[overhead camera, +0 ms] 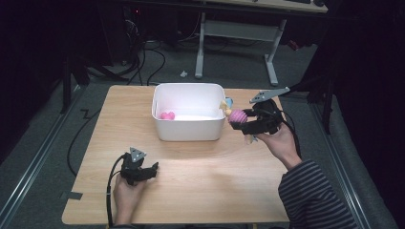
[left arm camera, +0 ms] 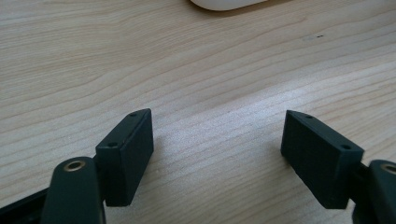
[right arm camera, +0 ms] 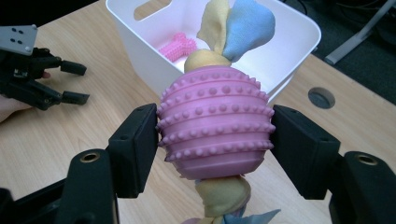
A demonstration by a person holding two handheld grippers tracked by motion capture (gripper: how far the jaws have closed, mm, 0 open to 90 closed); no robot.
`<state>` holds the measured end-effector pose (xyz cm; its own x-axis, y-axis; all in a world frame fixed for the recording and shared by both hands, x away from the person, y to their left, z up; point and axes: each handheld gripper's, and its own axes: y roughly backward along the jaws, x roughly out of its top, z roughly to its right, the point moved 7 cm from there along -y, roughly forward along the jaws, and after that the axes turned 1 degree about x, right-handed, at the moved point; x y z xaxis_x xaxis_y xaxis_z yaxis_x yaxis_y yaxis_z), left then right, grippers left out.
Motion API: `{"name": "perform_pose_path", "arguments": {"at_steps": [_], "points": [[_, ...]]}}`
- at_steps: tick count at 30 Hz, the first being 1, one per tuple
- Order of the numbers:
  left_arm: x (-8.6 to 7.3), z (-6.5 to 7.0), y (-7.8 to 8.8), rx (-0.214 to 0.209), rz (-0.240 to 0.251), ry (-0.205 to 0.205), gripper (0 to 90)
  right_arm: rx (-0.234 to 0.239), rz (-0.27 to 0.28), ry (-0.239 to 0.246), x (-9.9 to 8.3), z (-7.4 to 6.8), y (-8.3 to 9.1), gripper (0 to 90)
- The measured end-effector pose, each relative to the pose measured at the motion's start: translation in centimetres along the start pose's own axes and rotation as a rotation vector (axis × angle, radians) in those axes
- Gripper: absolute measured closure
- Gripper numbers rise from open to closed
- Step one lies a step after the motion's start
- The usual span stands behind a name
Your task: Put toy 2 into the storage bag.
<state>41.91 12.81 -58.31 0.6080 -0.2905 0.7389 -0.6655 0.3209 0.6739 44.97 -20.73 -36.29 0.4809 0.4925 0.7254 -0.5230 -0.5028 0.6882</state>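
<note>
Nearest the person, the left hand-held gripper [overhead camera: 152,170] rests low on the wooden table [overhead camera: 200,191], held in the left hand [overhead camera: 125,193] near the front left part of the tabletop. Its jaws stand wide apart with only bare wood grain between them, as the left gripper view shows; in the right gripper view it lies off to the left [right arm camera: 74,84].

Farther in and to the right, the right hand-held gripper [overhead camera: 242,123] is lifted clear of the tabletop in the right hand [overhead camera: 277,140], whose sleeve is striped. Its two black pads [right arm camera: 135,147] press on either side of a pink studded rubber ball [right arm camera: 215,123], part of a dog toy. Knotted cloth runs through the ball: a yellow knot and yellow and blue fabric tails above [right arm camera: 238,28], another yellow knot below. In the high view the toy [overhead camera: 237,116] hangs just outside the right wall of the bin.

Beyond it stands a white plastic bin [overhead camera: 188,129], near the far middle of the table. Inside, on its floor towards the left, lies a small pink studded bone toy [overhead camera: 167,115]. Behind the table a grey floor with cables runs to a desk frame.
</note>
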Motion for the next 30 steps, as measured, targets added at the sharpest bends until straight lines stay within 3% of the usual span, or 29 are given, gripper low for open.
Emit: {"name": "perform_pose_path", "arguments": {"at_steps": [18, 30], "points": [[0.0, 0.0, 0.0, 0.0, 0.0, 0.0, 25.6, 0.01, -0.015, 0.054, 3.5, 0.0, -2.2, 34.1], [0.0, 0.0, 0.0, 0.001, 0.0, -0.002, 25.6, -0.001, -0.036, 0.054, 5.2, 0.6, -4.1, 34.1]]}}
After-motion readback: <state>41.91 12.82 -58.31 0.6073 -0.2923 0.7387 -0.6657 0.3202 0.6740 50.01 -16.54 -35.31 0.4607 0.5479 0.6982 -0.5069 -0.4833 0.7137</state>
